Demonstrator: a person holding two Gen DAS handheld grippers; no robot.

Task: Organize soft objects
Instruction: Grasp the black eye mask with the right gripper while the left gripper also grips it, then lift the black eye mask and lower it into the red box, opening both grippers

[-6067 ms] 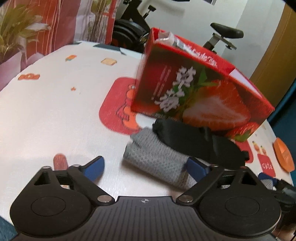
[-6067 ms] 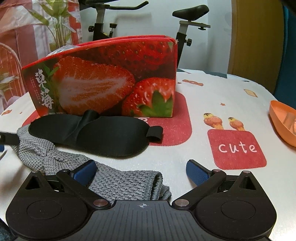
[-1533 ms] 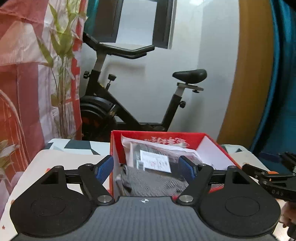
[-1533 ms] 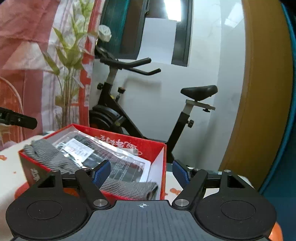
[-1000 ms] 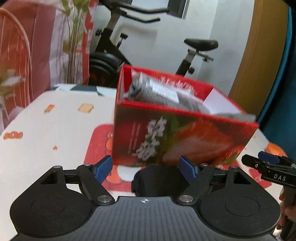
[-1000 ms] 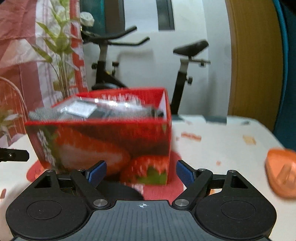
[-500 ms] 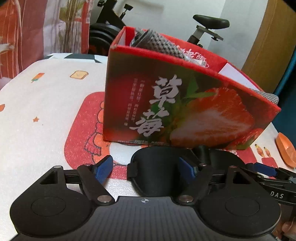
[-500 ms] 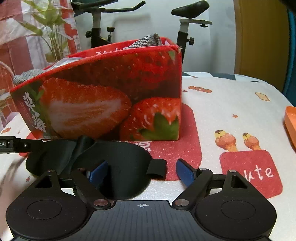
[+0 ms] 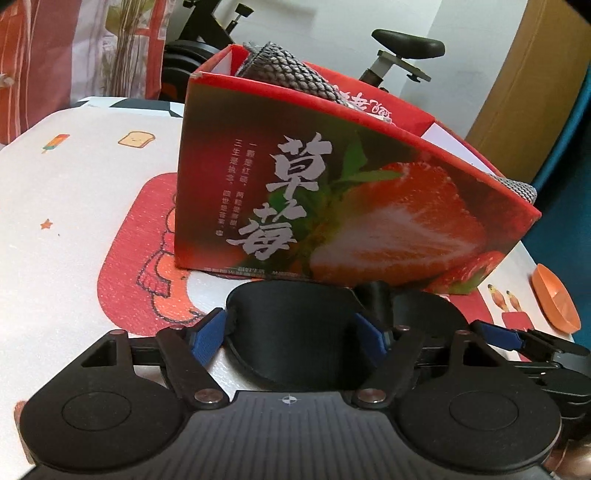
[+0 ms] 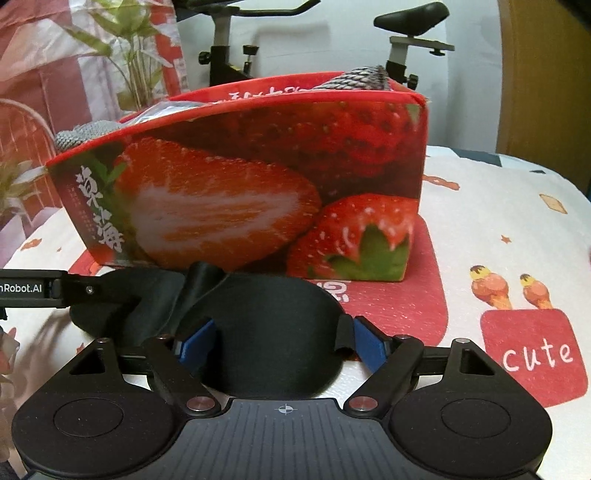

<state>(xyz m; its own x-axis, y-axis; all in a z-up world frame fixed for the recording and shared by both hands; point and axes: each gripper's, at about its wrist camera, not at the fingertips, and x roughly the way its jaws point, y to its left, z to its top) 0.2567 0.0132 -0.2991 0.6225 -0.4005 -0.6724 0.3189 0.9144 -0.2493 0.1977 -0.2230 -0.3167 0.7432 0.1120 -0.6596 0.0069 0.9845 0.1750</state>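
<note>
A black eye mask (image 9: 295, 325) lies flat on the table in front of the red strawberry box (image 9: 332, 206). My left gripper (image 9: 291, 336) is open, its blue fingers astride the mask's left lobe. My right gripper (image 10: 282, 341) is open around the mask's right lobe (image 10: 273, 328). The grey knitted cloth (image 9: 288, 70) sits in the box and pokes over its rim; it also shows in the right wrist view (image 10: 362, 79). The box shows in the right wrist view (image 10: 258, 184) too.
The table (image 9: 74, 192) has a white cloth with red cartoon patches. An orange dish (image 9: 554, 295) lies at the right edge. An exercise bike (image 10: 406, 33) and a plant (image 10: 129, 55) stand behind the table.
The grey cloth went from the table into the box. Both grippers came down from above the box to the table and now straddle the black eye mask.
</note>
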